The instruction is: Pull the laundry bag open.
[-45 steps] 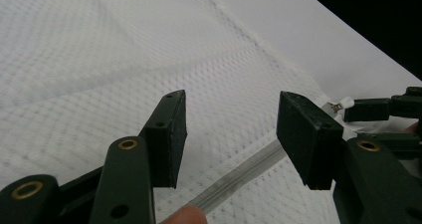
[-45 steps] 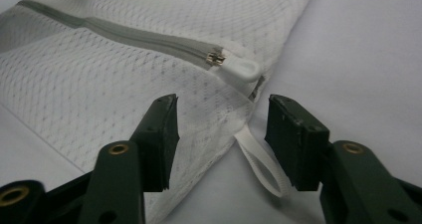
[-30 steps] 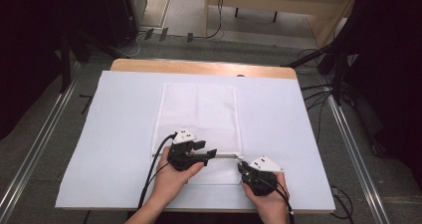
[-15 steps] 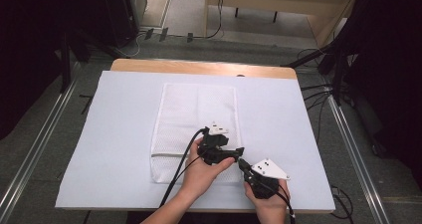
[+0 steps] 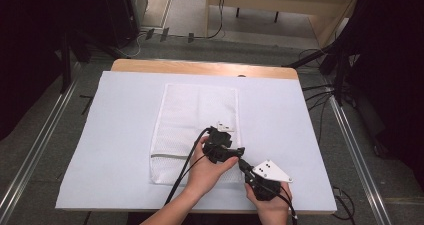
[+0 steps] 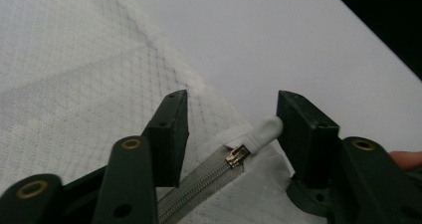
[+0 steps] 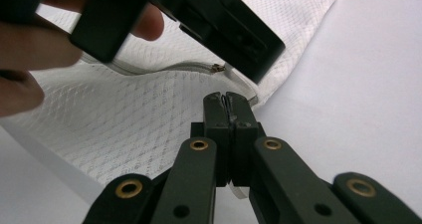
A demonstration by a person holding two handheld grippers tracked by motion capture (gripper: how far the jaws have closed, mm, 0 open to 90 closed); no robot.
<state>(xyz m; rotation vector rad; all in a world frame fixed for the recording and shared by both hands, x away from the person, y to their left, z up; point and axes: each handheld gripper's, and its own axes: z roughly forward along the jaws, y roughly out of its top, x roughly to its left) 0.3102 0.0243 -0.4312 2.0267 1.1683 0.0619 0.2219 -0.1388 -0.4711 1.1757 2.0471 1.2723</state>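
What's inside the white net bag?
Through the mesh bag nothing shows; it lies flat. The zipper looks shut where visible, and the left tongs hide some.

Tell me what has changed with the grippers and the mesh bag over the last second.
The left gripper slid rightward along the zipper at the near end of the mesh bag, ending beside the right gripper. Its jaws now stand open around the white zipper pull, at the bag's right corner. The right gripper stayed put, shut on the bag's edge. The bag and the white sheet did not shift.
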